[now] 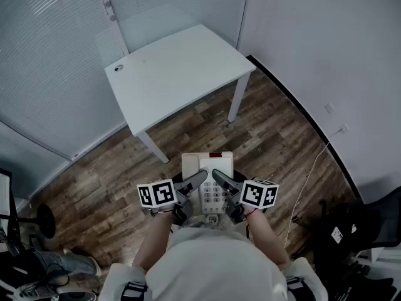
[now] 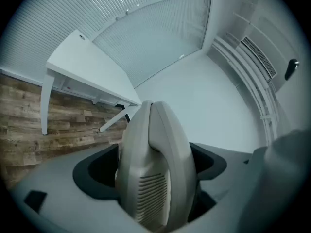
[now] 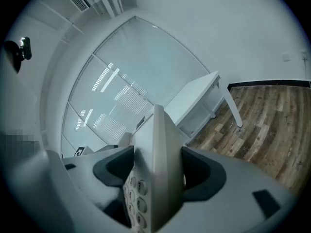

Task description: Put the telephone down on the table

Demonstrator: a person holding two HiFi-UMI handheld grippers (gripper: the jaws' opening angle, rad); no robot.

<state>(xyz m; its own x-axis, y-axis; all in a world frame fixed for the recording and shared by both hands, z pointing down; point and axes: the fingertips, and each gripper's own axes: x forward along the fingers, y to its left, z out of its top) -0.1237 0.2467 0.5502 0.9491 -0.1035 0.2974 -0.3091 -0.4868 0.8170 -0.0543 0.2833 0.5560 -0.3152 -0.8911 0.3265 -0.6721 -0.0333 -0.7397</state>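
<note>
The telephone hangs in the air close to the person's body, above the wooden floor and well apart from the white counter, which stands ahead with nothing visible on it. The left gripper has its fingers spread wide and clamped on the handset side. The right gripper has its fingers spread just as wide and pressing on the edge beside the keys. Nothing supports the telephone from below, so the main risk is probably a drop on the way across the floor. If either hand eases its squeeze, or the two hands drift apart, the smooth plastic could slide out. With the only hold at two opposite sides, the body could also swing nose-down between them. The handset looks to be only resting in its cradle, so a tilt or a bump might shake it loose. A low approach could knock the base against the counter's near edge, and setting it down too close to that edge could let it tip off. A white cord lies on the floor at the right. Whether it joins the telephone cannot be told, but if it does, it could pull taut.
</note>
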